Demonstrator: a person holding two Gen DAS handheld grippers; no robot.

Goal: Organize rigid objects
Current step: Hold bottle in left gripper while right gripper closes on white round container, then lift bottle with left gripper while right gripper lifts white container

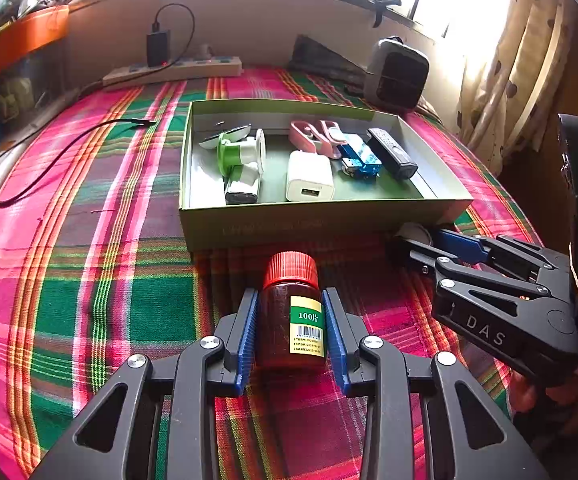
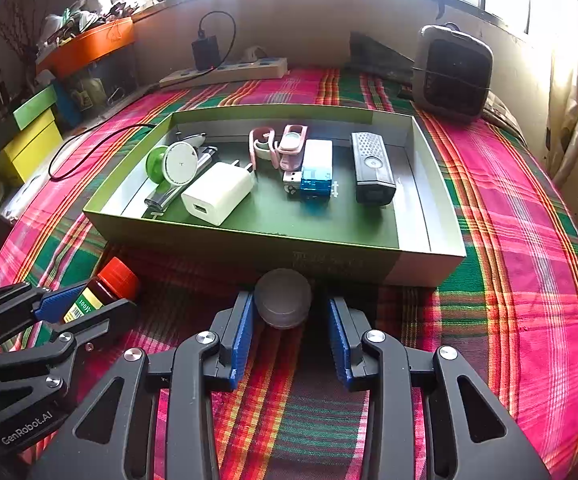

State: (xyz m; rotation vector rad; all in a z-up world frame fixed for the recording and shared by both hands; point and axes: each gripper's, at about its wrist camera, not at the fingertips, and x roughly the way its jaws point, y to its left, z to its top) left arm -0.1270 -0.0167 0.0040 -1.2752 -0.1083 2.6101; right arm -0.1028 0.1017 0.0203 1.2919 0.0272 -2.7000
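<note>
A brown pill bottle [image 1: 289, 320] with a red cap lies on the plaid cloth between the blue pads of my left gripper [image 1: 291, 312], which grips its sides. It also shows in the right wrist view [image 2: 105, 288]. My right gripper [image 2: 291, 316] is open around a small grey round container [image 2: 283, 298] that lies against the front wall of the green box [image 2: 249, 248]. A gap shows on the container's right side. The box [image 1: 289, 220] holds a white charger [image 2: 217, 192], a green and white spool [image 2: 173, 164], a blue USB reader [image 2: 316, 172], a black device [image 2: 371, 168] and pink items [image 2: 281, 148].
A power strip [image 2: 225, 72] with a black adapter and cable lies at the back. A dark heater [image 2: 453, 76] stands at the back right. Coloured boxes [image 2: 37, 136] stand at the left. A curtain [image 1: 509, 60] hangs at the right.
</note>
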